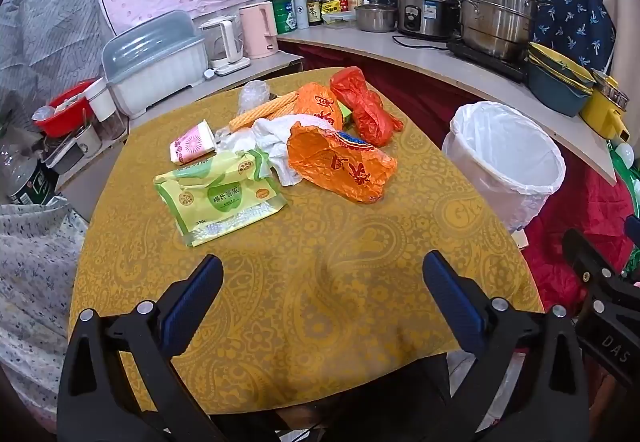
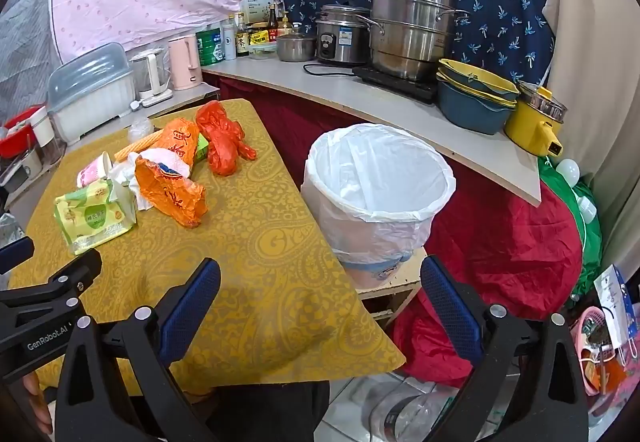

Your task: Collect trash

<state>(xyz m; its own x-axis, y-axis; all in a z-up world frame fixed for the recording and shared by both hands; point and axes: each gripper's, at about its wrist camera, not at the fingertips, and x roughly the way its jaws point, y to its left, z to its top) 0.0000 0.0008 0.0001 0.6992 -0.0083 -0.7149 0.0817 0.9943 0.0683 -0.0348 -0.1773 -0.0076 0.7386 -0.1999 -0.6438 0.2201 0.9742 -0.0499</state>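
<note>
So both claws are spread as wide as they go with nothing in them: the left claw hangs over the near, bare part of the yellow paisley-cloth worktop, and the right claw sits over its right edge. The trash is piled toward the far side: a green plastic snack packet nearest, a crumpled orange plastic bag beside it, a red plastic bag behind, plus a pink paper cup and white tissue. The white-lined round bin stands just beside the worktop's right edge.
</note>
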